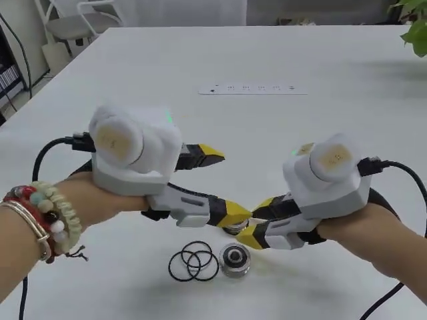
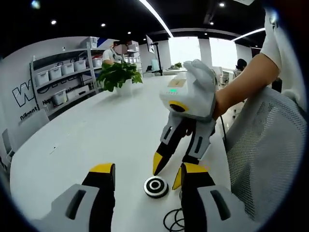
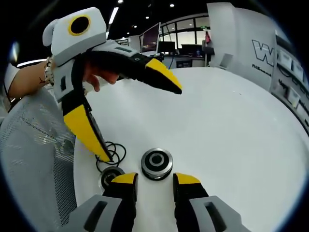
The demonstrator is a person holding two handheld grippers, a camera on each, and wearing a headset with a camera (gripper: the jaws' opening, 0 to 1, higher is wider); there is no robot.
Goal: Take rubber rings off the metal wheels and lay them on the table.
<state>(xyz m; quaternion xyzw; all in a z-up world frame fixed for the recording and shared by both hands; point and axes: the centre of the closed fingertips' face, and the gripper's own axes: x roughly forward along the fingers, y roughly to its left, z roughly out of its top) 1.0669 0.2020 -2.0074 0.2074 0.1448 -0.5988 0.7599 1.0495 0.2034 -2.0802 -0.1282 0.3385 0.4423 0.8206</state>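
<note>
A metal wheel (image 3: 157,163) with a dark outer band lies flat on the white table (image 1: 300,153), just ahead of my right gripper (image 3: 155,178), whose jaws are open and apart from it. In the head view this wheel (image 1: 233,229) is half hidden between both grippers' jaw tips. My left gripper (image 1: 233,185) is open wide, its lower jaw tip beside the wheel (image 2: 156,187). A second wheel (image 1: 235,259) stands nearer me, looking bare silver. Several loose black rubber rings (image 1: 193,261) lie overlapping beside it. My right gripper (image 2: 165,179) faces the left one.
A white power strip (image 1: 253,89) lies farther back on the table. A potted plant (image 1: 417,27) stands at the far right corner, and a chair (image 1: 73,23) stands beyond the far left edge. Cables trail from both grippers.
</note>
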